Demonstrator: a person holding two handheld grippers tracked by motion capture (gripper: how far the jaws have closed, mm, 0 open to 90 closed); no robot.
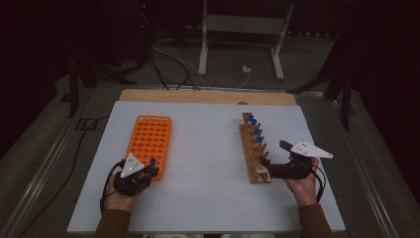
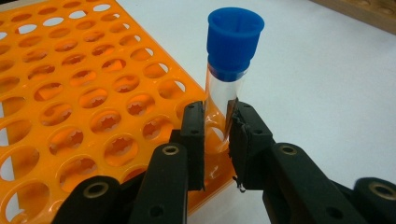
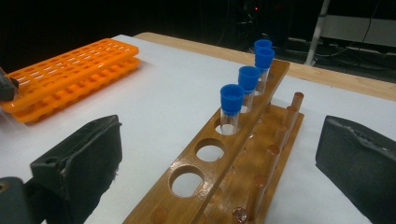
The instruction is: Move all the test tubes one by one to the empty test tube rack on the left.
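At the near right corner of the orange rack (image 1: 149, 139), a blue-capped tube (image 2: 225, 88) is being clamped upright by the left gripper (image 2: 216, 135), its jaws nearly closed on the glass just below the cap. The tube is being kept vertical over a corner hole; it should be lowered straight, without tilting, and released only once seated. Near the table's right edge, the right gripper (image 3: 219, 158) is being held wide open and empty around the near end of the wooden rack (image 3: 219, 158), where four capped tubes (image 3: 248, 84) are standing.
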